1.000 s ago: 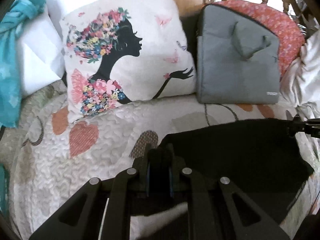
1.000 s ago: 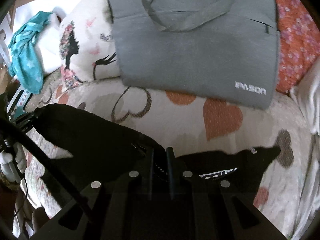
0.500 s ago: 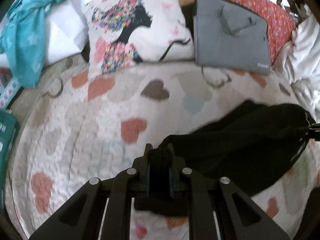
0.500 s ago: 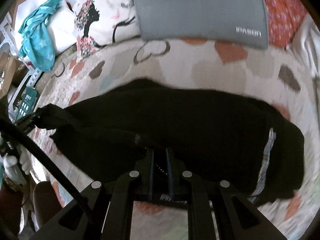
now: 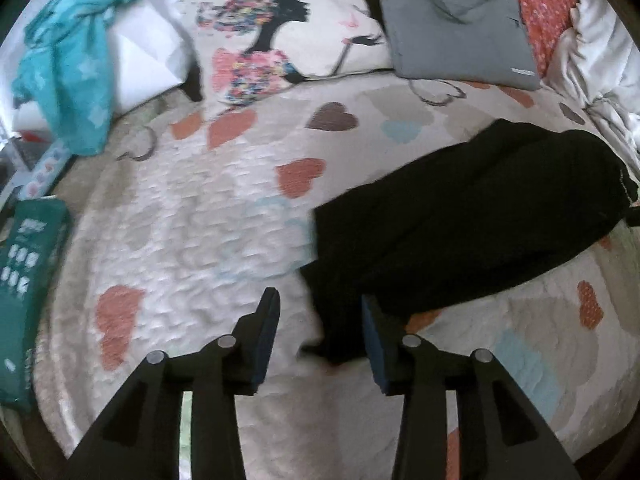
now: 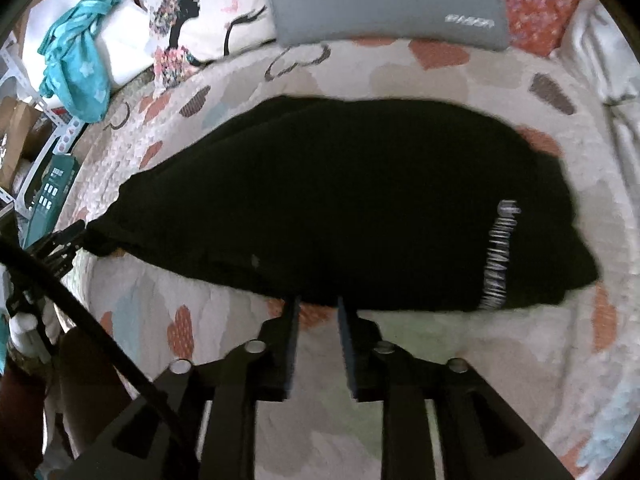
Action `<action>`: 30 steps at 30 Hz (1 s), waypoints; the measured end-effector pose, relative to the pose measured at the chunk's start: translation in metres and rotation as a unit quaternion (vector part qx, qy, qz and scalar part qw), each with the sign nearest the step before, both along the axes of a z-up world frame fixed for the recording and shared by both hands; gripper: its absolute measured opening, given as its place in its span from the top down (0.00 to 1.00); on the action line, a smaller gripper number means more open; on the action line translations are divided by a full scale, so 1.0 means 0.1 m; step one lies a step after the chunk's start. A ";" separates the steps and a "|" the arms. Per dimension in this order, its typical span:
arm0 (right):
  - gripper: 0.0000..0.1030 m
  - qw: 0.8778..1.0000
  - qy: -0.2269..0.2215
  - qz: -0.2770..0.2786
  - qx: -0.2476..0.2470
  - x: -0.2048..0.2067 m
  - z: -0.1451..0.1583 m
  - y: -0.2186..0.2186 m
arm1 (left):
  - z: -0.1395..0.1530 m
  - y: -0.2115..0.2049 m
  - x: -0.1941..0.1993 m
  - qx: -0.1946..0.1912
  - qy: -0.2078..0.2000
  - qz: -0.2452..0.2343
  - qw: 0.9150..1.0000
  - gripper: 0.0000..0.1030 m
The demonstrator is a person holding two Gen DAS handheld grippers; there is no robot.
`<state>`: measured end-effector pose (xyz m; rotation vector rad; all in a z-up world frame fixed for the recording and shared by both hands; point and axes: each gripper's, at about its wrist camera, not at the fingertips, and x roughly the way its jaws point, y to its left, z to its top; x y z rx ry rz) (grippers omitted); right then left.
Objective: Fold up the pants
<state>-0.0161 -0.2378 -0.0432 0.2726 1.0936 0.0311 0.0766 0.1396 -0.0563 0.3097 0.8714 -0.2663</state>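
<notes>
The black pants lie folded in a long dark bundle on the heart-print quilt. In the left wrist view the pants stretch from the right side down to between my fingers. My left gripper is open, with a corner of the pants lying between the spread fingers. My right gripper is open, its fingertips at the near edge of the pants. A white printed stripe shows on the right part of the pants.
A pillow with a woman's silhouette, a grey laptop bag and a red floral cushion stand at the back. A teal cloth lies on a white pillow at the left. A green box sits at the left edge.
Both grippers were shut on the pants and carried them toward me and down onto the quilt. Both have now opened and let go, and the pants lie flat.
</notes>
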 end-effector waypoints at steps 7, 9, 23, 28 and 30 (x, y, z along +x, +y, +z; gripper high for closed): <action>0.58 0.993 -0.048 -0.104 0.015 -0.37 0.38 -0.76 | 0.31 0.21 0.00 -0.037 -0.022 0.061 0.997 0.56; 0.58 0.988 -0.052 -0.143 0.024 -0.43 0.38 -1.00 | 0.39 0.21 0.03 -0.084 -0.018 0.081 0.993 0.56; 0.47 0.980 -0.017 -0.197 0.002 -0.01 -0.09 -1.34 | 0.14 -0.23 -0.11 -0.230 0.059 0.072 0.969 0.55; 0.88 0.988 -0.023 -0.155 -0.002 0.07 0.03 -1.26 | 0.12 -0.25 -0.18 -0.218 0.061 0.075 0.971 0.55; 0.91 0.987 -0.040 -0.151 -0.019 0.04 0.22 -1.25 | 0.16 -0.24 -0.18 -0.213 0.053 0.079 0.972 0.55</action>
